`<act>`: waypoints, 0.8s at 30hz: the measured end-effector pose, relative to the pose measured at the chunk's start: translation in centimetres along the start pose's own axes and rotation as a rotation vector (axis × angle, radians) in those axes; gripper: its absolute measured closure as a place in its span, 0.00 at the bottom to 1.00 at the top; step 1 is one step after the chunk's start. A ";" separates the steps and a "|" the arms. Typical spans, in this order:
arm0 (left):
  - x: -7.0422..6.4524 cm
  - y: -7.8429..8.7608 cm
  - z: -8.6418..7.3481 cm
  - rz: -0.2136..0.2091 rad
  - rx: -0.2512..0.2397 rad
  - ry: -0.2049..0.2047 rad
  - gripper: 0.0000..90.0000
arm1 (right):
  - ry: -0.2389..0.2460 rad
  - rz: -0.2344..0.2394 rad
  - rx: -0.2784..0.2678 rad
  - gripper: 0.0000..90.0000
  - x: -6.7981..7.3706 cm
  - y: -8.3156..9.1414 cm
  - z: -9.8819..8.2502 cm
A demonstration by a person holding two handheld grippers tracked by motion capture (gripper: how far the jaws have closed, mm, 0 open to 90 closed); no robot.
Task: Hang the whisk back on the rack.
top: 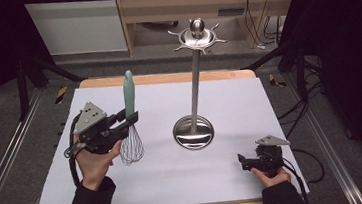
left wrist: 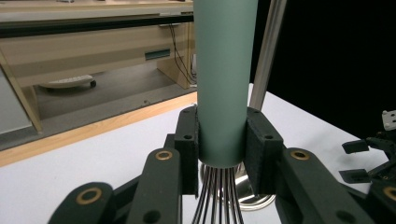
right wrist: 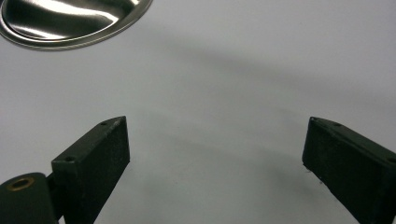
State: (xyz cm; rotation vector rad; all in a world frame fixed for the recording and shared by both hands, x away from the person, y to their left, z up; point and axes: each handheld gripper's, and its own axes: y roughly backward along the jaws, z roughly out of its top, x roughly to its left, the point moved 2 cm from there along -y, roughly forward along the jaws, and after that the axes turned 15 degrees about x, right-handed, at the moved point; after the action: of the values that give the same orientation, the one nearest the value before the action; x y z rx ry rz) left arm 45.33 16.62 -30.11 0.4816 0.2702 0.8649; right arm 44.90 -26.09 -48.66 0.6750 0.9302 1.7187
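Note:
A whisk [top: 130, 118] with a pale green handle [left wrist: 223, 74] and wire loops [top: 131, 146] stands upright, handle up, above the left half of the white table [top: 249, 100]. My left gripper [top: 129, 119] is shut on the lower end of the handle, its pads [left wrist: 258, 149] pressing both sides, the wires [left wrist: 219, 196] hanging below. A steel utensil stand [top: 193, 80] with a round base [top: 193, 131] and a hooked crown [top: 197, 35] rises at the table's middle. My right gripper [top: 243, 162] rests low near the front right, open, with bare table between its fingers [right wrist: 100, 154].
A wooden cabinet [top: 209, 4] and cables [top: 251, 20] lie beyond the table's far edge. Metal rails [top: 3, 159] run along the floor on both sides. The stand's base [right wrist: 70, 21] lies just ahead of my right gripper.

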 end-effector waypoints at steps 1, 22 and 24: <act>-0.2 -0.1 0.3 -0.005 -0.002 -0.003 0.77 | 0.000 0.001 -0.001 0.09 0.0 0.0 0.0; -1.6 -1.5 3.9 -0.036 -0.017 -0.041 0.77 | 0.005 -0.007 -0.002 0.09 -0.1 -0.1 0.0; -1.8 -1.5 4.2 -0.037 -0.021 -0.044 0.76 | 0.004 -0.006 -0.003 0.09 -0.1 -0.1 0.0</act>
State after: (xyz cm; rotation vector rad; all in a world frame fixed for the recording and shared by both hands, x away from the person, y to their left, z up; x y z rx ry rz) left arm 47.02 13.16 -27.19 0.4742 0.2290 0.8191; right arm 44.96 -26.13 -48.70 0.6662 0.9320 1.7165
